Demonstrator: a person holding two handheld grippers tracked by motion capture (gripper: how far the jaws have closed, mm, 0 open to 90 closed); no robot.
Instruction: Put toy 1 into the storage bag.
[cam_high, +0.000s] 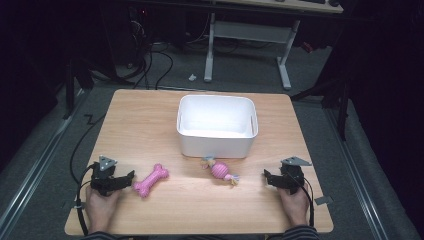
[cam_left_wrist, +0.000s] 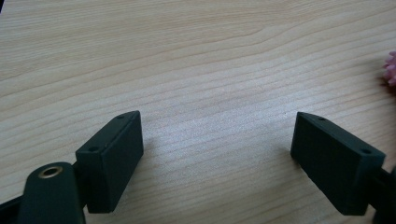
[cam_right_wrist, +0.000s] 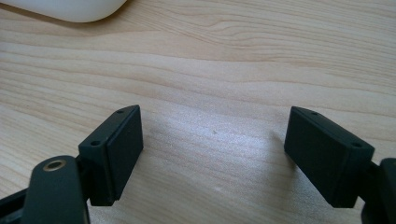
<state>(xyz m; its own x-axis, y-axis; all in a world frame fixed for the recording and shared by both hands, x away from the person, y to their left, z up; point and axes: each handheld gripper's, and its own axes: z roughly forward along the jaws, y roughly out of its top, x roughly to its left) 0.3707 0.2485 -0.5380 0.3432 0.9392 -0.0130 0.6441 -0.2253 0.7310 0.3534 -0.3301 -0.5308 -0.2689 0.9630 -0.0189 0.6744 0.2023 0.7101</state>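
Note:
A pink bone-shaped toy (cam_high: 151, 180) lies on the wooden table (cam_high: 140, 130), just right of my left gripper (cam_high: 129, 178). That gripper rests near the front left corner, held by a hand, open with bare wood between its jaws (cam_left_wrist: 217, 115). A bit of pink toy (cam_left_wrist: 390, 70) shows at the right edge of the left gripper view. A pink ball toy with rope ends (cam_high: 220, 170) lies in front of the white bin (cam_high: 216, 145). My right gripper (cam_high: 266, 176) sits front right, pointing left, open and holding nothing (cam_right_wrist: 214, 110).
The white bin stands mid-table, and its corner (cam_right_wrist: 70, 9) shows at the top left of the right gripper view. Cables trail from both grippers over the front edge. A desk frame (cam_high: 247, 35) stands on the floor beyond the table.

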